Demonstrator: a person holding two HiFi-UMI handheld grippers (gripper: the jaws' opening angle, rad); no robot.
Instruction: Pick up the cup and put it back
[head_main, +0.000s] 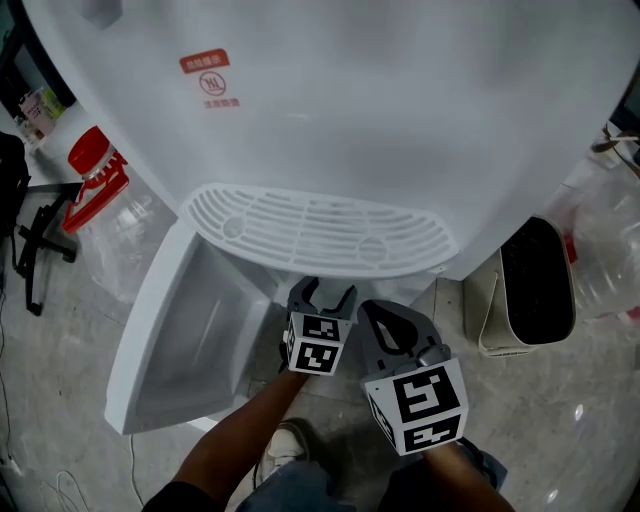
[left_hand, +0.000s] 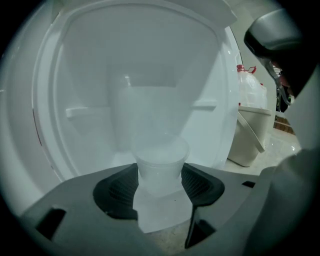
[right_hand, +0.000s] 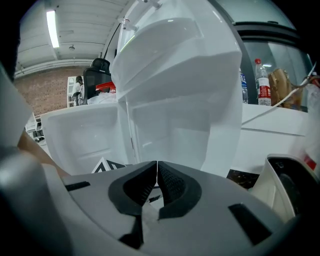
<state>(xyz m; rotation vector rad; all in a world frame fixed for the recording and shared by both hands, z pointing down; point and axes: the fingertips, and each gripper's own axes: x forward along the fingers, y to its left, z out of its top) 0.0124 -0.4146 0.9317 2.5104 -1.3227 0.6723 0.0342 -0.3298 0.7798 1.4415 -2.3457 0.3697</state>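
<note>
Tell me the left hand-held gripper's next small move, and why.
Probably ease the cup forward into the open cabinet and set it down. The left hand-held gripper is clamped on the cup and faces the cabinet's inside, while the right hand-held gripper is shut and empty.

Cup (left_hand: 159, 165) between left tool (head_main: 325, 292) jaws, before cabinet (left_hand: 150, 65).

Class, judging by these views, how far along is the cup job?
Done: the left claw is shut on the clear cup. In hand: the clear cup is held facing the dispenser's open compartment; the right claw is shut, empty. Left: setting the clear cup back and letting go.
</note>
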